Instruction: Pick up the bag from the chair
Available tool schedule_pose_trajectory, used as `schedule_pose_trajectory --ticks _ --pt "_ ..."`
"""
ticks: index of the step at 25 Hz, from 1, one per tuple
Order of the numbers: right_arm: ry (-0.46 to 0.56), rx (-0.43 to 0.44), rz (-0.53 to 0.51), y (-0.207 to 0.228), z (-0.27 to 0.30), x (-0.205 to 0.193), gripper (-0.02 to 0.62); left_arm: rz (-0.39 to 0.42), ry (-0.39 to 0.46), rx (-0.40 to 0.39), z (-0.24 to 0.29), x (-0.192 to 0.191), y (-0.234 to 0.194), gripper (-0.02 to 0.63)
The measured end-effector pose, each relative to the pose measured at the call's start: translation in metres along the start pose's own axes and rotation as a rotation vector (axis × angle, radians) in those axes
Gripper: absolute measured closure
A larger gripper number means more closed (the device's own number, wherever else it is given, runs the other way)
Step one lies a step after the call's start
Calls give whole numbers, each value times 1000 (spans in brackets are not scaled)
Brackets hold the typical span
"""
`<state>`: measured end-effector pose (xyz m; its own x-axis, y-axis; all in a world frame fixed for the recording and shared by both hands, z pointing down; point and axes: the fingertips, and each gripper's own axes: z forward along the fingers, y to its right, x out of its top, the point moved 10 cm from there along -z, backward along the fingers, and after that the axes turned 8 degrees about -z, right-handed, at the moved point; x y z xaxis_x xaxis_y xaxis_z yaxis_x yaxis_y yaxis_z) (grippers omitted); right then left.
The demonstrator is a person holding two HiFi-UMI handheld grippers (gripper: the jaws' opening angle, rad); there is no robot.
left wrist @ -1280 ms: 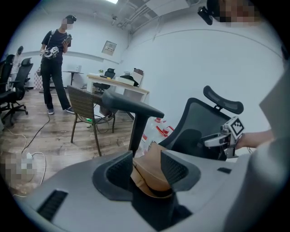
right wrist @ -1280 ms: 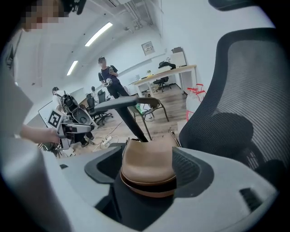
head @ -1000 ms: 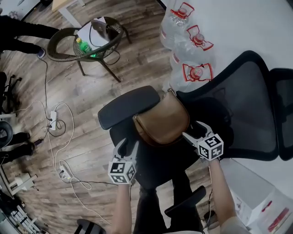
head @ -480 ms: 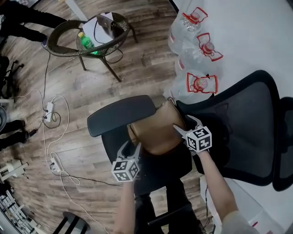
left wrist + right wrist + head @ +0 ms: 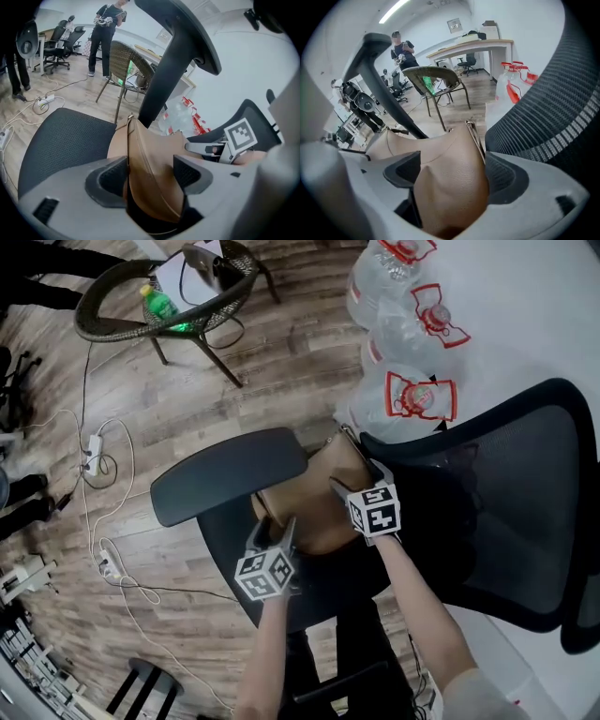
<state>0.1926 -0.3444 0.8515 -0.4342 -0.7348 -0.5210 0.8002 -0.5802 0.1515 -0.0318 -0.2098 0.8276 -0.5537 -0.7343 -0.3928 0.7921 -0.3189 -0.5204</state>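
A wood-plank floor (image 5: 281, 362) runs beneath a black office chair (image 5: 220, 526), with large water bottles (image 5: 412, 334) standing beyond the right gripper and a wicker chair (image 5: 164, 310) farther off past the left one. A brown leather bag (image 5: 314, 493) rests on the office chair's seat, leaning near the mesh backrest (image 5: 506, 512) and just behind a padded armrest (image 5: 230, 474). A person holds both tools down onto it. The left gripper (image 5: 150, 171) has just been opening its jaws, which stand spread with the bag's narrow edge rising between them. The right gripper (image 5: 452, 171), at the bag's other end beside the backrest, has likewise just been widening its jaws, and they straddle a rounded fold of leather. White cables and a power strip (image 5: 94, 451) lie on the floor well to the left gripper's outer side.
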Motion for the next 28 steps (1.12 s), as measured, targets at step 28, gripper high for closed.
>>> schedule_pose_trajectory --ticks 28 --pt "-40 154 207 0 13 -32 86 -4 -59 70 -21 7 -19 440"
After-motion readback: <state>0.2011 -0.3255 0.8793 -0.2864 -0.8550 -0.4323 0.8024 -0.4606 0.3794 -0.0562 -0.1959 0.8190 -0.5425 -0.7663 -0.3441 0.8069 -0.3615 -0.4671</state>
